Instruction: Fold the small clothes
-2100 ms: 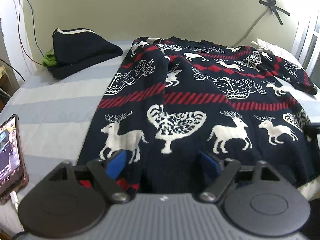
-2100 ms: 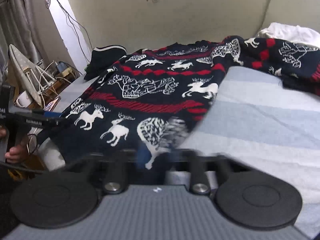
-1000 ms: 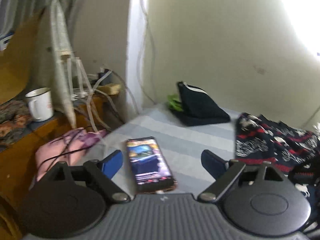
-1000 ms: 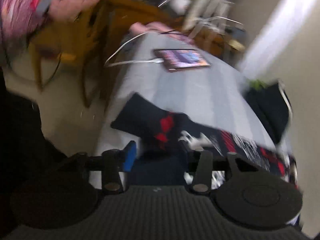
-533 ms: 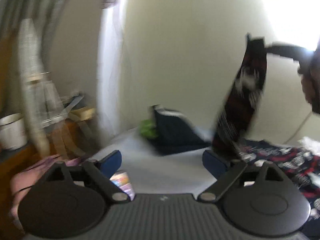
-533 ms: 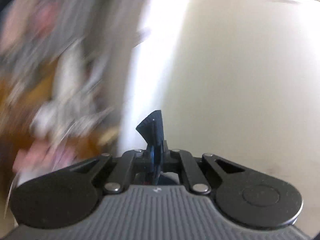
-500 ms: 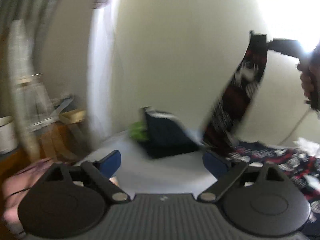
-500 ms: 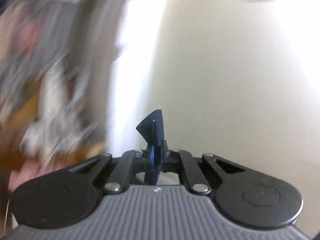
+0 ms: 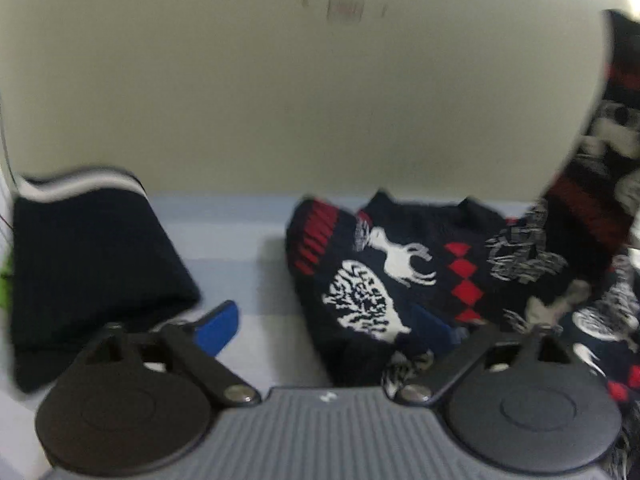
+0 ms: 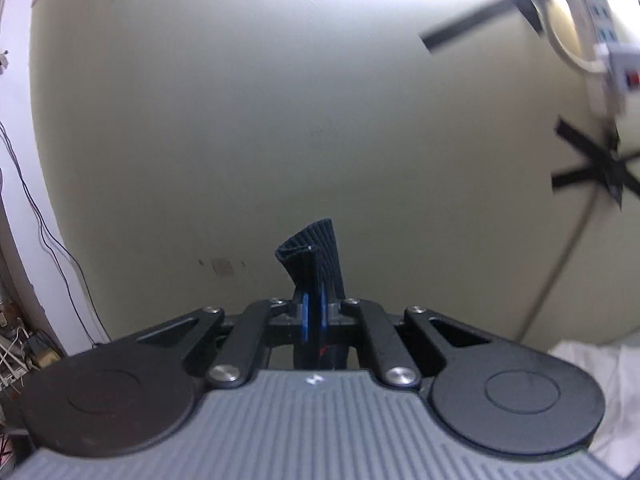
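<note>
The navy sweater with white reindeer and red bands (image 9: pixel 404 268) lies bunched on the striped bed, and part of it hangs lifted along the right edge (image 9: pixel 612 128) of the left wrist view. My left gripper (image 9: pixel 324 326) is open just in front of the bunched sweater, its right finger against the fabric. My right gripper (image 10: pixel 314 316) is shut on the sweater's ribbed hem (image 10: pixel 316 252) and points up at the wall, held high.
A folded dark garment with a white stripe (image 9: pixel 88 264) lies at the left on the bed (image 9: pixel 240 248). The cream wall is behind. White cloth (image 10: pixel 592 364) lies at the lower right. Cables (image 10: pixel 40 216) run down the wall at the left.
My right gripper has kept the hem lifted and turned toward the wall. My left gripper has swung from the room's left side to the sweater and come close to it.
</note>
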